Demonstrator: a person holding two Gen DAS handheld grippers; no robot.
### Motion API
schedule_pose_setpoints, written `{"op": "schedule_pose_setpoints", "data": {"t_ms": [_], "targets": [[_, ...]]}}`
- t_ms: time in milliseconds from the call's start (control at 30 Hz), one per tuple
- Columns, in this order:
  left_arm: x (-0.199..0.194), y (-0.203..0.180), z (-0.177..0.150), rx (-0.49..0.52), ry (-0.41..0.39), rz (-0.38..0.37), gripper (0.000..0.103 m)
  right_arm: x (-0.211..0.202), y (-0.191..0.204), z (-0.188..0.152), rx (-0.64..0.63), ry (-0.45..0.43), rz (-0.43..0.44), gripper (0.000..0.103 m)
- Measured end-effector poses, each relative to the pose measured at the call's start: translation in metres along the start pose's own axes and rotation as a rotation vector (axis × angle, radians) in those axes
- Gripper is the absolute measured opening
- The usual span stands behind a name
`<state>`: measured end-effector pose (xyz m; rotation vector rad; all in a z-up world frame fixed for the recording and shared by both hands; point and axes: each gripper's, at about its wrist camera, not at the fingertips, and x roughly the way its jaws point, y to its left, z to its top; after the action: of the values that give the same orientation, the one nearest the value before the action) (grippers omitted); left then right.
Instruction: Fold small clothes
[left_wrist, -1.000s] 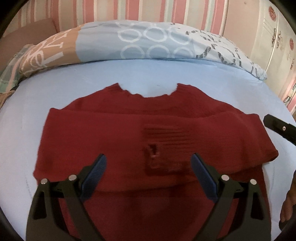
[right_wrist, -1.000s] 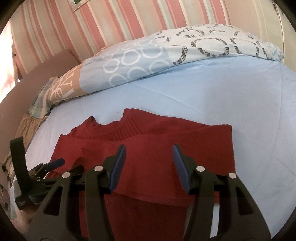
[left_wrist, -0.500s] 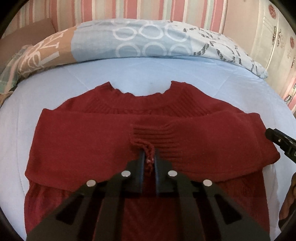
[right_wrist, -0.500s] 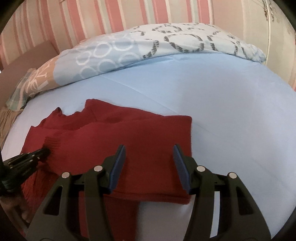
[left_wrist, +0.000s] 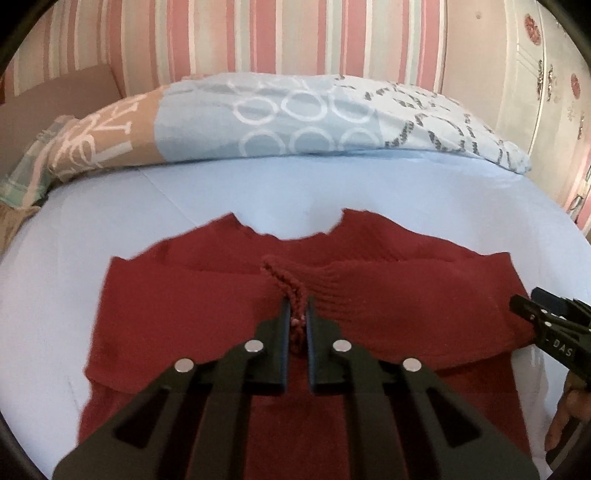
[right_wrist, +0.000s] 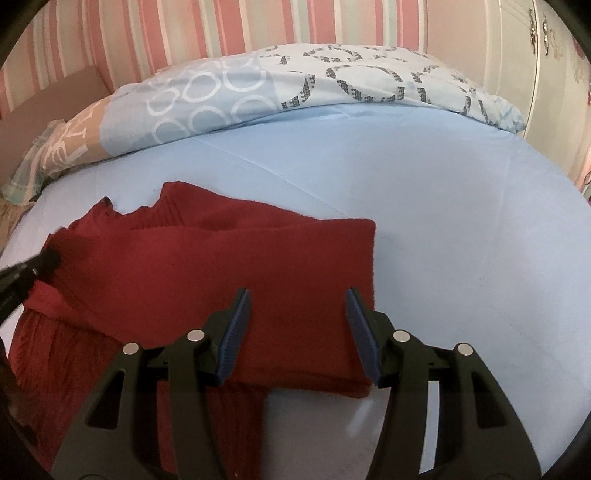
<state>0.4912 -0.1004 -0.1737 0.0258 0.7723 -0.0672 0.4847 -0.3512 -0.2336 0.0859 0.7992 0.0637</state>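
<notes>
The red sweater (left_wrist: 207, 332) is lying on the bed (left_wrist: 424, 199), sleeves folded across its chest. The left gripper (left_wrist: 295, 325) is clenching its fingers on the ribbed cuff (left_wrist: 284, 280) at the middle, having just closed on it. The thin pinch is risking a slip, or dragging the body layer along and spoiling the fold. The right gripper (right_wrist: 295, 332) is hovering with fingers parted and empty above the sweater's right edge, holding nothing down. Both grippers are angling downward toward the far pillow (left_wrist: 295, 122).
</notes>
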Motion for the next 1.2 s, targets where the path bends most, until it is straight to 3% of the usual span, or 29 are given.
{"op": "schedule_pose_setpoints", "data": {"t_ms": [267, 500, 700, 900, 1200], "targets": [[-0.010, 0.044, 0.005, 0.036, -0.036, 0.120, 0.007, -0.004, 0.023, 0.008, -0.033, -0.003, 0.003, 0.059], [0.008, 0.096, -0.012, 0.041, 0.015, 0.217, 0.007, 0.006, 0.053, 0.009, -0.067, 0.014, 0.029, 0.059], [0.024, 0.114, -0.029, 0.034, 0.073, 0.225, 0.007, 0.013, 0.067, 0.007, -0.086, 0.024, 0.035, 0.059], [0.029, 0.122, -0.035, 0.036, 0.082, 0.246, 0.007, 0.017, 0.072, 0.008, -0.084, 0.039, 0.048, 0.060], [0.033, 0.138, -0.034, 0.012, 0.104, 0.300, 0.009, 0.023, 0.082, 0.004, -0.096, 0.065, 0.056, 0.068]]}}
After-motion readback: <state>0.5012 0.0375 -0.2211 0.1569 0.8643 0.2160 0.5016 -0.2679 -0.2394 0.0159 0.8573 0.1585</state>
